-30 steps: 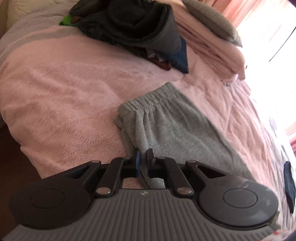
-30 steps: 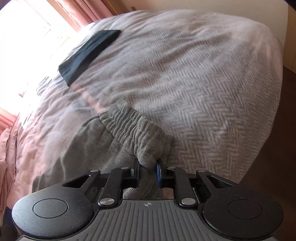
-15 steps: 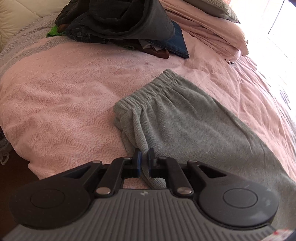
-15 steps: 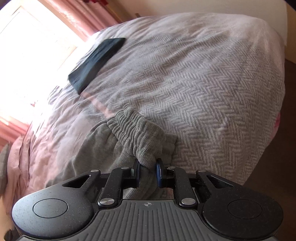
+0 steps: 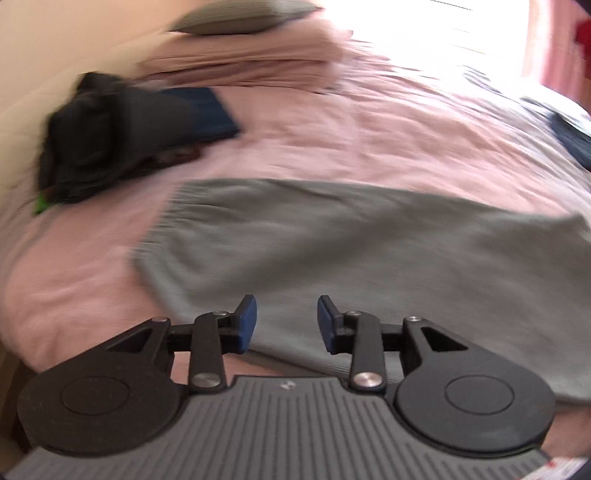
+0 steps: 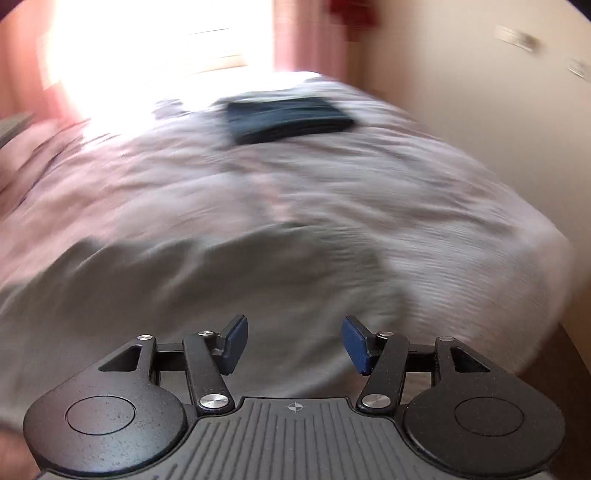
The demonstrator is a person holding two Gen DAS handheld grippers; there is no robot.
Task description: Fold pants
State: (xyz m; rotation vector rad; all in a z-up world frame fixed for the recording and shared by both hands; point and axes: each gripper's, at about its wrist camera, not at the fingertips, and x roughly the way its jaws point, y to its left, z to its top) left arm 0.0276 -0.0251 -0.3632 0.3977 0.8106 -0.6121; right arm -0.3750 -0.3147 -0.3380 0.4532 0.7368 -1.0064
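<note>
Changed since half a second ago: both grippers have let go of the pants and drawn back.

- Bed [image 5: 332, 147]: pink cover, landmark.
- Grey pants [image 5: 332, 251]: flat across the bed's near edge, waistband leftward.
- Dark clothes pile [image 5: 110, 144]: beyond the waistband.
- Left gripper [image 5: 286, 319], right gripper [image 6: 293, 345]: fingers spread, empty.

Risk, judged: pants overhanging the near edge may slide off; a regrasp may pinch one layer only.

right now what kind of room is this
Most likely a bedroom: grey pants lie on a bed with a pink cover, pillows at its head, and a curtained window behind.
</note>
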